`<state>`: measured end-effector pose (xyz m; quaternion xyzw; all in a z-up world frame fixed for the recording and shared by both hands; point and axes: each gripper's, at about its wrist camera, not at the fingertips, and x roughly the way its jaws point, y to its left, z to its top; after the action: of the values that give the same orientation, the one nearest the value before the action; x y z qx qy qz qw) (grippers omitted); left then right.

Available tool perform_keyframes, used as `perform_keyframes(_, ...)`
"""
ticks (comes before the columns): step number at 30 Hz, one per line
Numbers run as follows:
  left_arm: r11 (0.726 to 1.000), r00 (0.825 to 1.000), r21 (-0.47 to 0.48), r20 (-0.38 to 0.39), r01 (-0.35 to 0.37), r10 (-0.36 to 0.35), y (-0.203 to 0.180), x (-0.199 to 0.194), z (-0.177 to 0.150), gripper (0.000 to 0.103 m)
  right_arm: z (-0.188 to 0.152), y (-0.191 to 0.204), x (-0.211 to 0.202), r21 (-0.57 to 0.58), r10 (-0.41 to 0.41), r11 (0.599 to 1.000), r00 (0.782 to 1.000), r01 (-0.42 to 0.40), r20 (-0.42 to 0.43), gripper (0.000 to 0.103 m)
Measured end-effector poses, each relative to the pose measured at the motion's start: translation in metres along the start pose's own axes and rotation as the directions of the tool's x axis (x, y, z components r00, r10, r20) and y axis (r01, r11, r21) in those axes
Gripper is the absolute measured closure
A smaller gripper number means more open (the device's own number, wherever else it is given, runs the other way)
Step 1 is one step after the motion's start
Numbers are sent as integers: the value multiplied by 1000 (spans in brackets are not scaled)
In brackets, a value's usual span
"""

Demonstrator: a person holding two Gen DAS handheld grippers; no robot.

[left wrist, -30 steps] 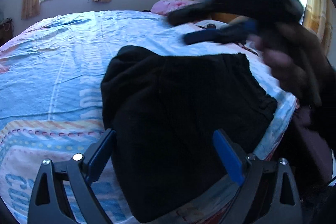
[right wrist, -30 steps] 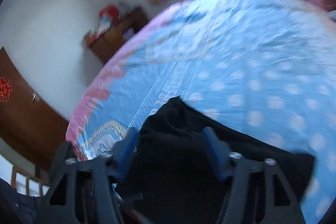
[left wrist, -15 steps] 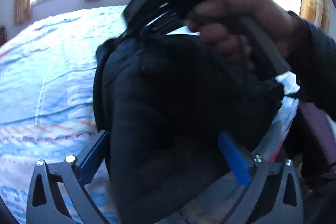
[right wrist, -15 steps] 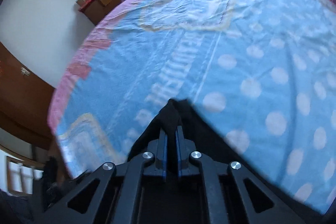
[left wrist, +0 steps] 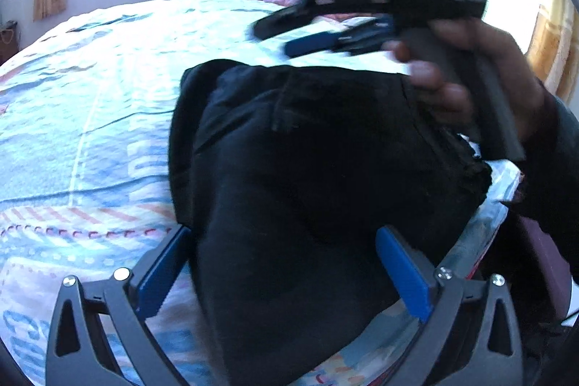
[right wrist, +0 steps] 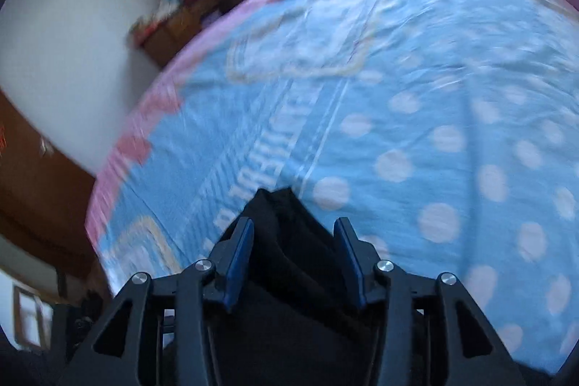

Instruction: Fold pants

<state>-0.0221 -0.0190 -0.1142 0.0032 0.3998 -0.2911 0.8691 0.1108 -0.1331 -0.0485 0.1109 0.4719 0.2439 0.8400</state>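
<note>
Black pants (left wrist: 325,169) folded in a thick bundle on the blue dotted bedsheet (right wrist: 452,118), near the bed's edge. Left gripper (left wrist: 282,270) spread to full width, straddling the bundle without pad contact. Right gripper (right wrist: 295,259) opening, jaws half apart, the folded corner between them but not pinched. Risks: corner snagging on a blue pad during withdrawal and undoing the fold; thick layers springing open once released; bundle sliding off the near edge if nudged.
</note>
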Motion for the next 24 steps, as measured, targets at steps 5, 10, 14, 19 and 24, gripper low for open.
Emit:
perform_keyframes(5, 999, 999, -4, -20, -40, 39, 5, -2, 3, 0, -32, 7, -46, 2, -28, 1000, 997, 28, 70, 54)
perform_keyframes(10, 999, 998, -6, -42, -44, 43, 7, 0, 0, 0, -81, 14, -70, -1, -12, 1000, 997, 12, 80, 54)
perform_keyframes(14, 999, 998, -1, -43, -47, 47, 7, 12, 4, 0, -130, 0, -67, 49, -49, 998, 998, 48, 29, 54)
perform_keyframes(19, 997, 996, 23, -48, -70, 71, 5, 18, 7, 0, -152, -22, -68, 80, -40, 996, 998, 36, 46, 54)
perform_keyframes(24, 992, 990, 40, 76, -119, 116, -2, -24, 32, 0, -156, -18, -96, 83, -19, 997, 992, 9, 127, 54)
